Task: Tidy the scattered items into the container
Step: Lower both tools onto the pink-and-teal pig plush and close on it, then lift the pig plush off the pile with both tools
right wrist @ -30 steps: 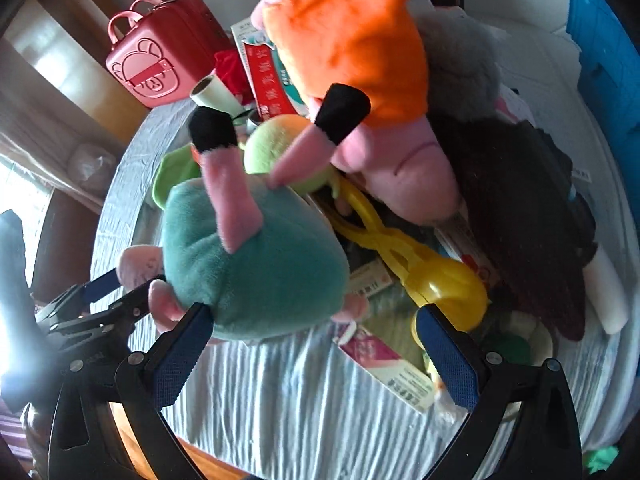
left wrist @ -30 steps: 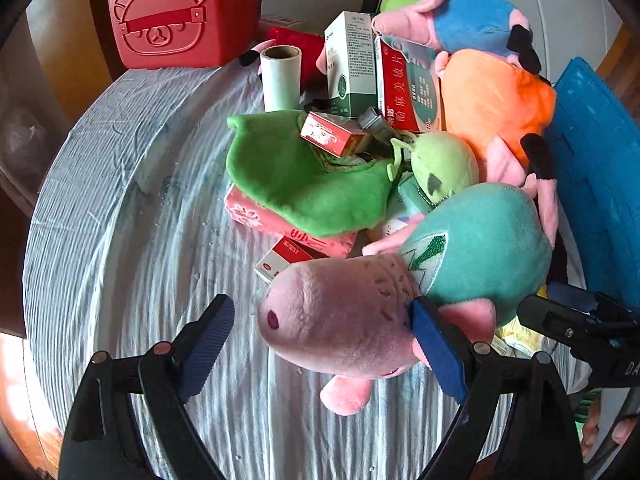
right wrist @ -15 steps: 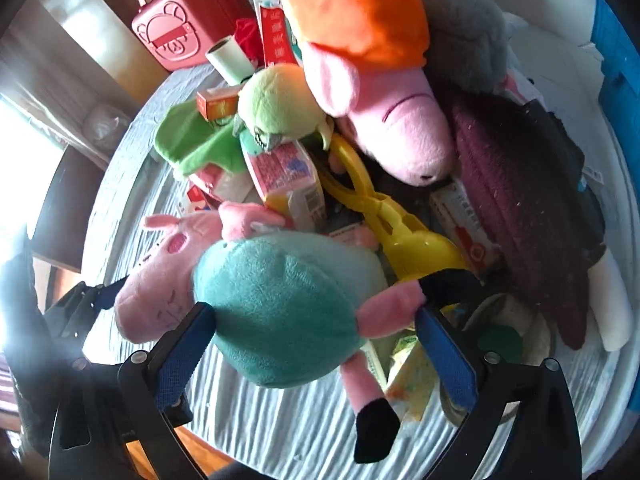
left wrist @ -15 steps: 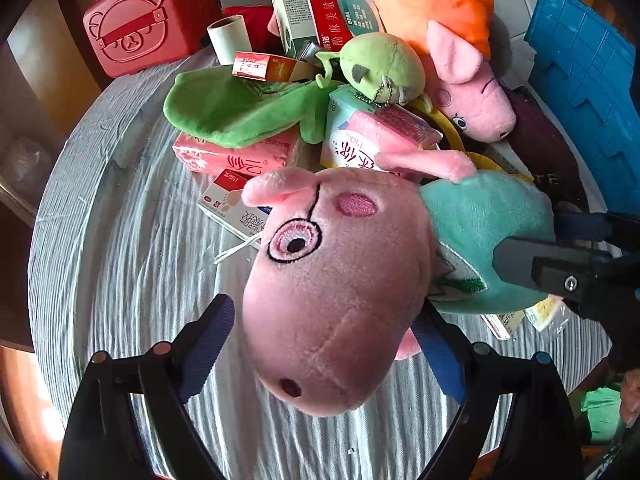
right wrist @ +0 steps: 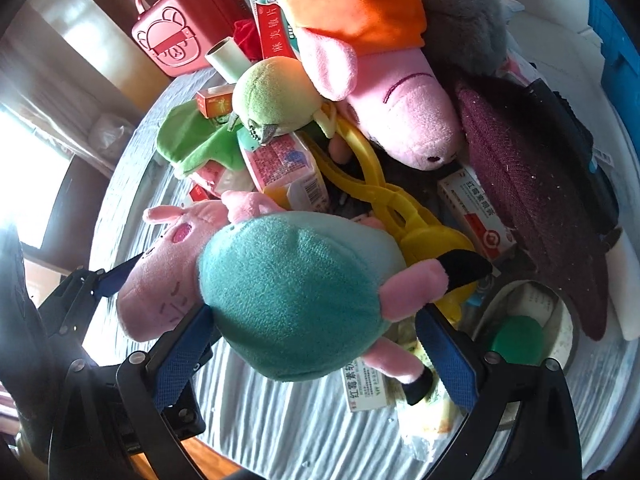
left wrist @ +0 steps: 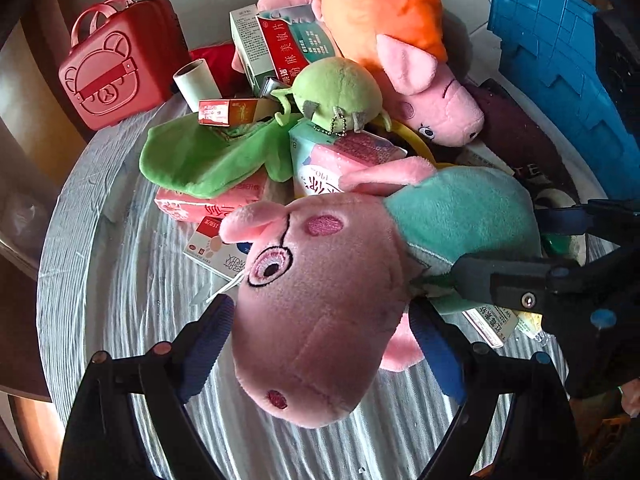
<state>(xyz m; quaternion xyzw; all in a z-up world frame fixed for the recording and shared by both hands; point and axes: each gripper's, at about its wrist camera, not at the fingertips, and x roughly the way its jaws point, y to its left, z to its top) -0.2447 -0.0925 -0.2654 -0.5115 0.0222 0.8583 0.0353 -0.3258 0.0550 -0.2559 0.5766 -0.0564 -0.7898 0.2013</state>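
Observation:
A plush pig in a teal dress is held up above the round table by both grippers. My left gripper (left wrist: 326, 344) is shut on its pink head (left wrist: 320, 300). My right gripper (right wrist: 316, 340) is shut on its teal body (right wrist: 296, 296). The right gripper also shows at the right of the left wrist view (left wrist: 520, 284), and the left one at the left of the right wrist view (right wrist: 80, 292). A blue crate (left wrist: 560, 60) stands at the far right.
A heap lies beyond on the grey cloth (left wrist: 120, 300): a pig plush in orange (right wrist: 380, 80), a green round plush (left wrist: 336, 92), green cloth (left wrist: 200, 156), medicine boxes (left wrist: 288, 44), yellow tongs (right wrist: 380, 192), a maroon knit (right wrist: 532, 184), a tape roll (right wrist: 528, 328). A red case (left wrist: 116, 68) stands far left.
The teal-dressed pig has been lifted off the table and turned, its head now facing the left wrist camera. Both grippers have closed in on it and risen.

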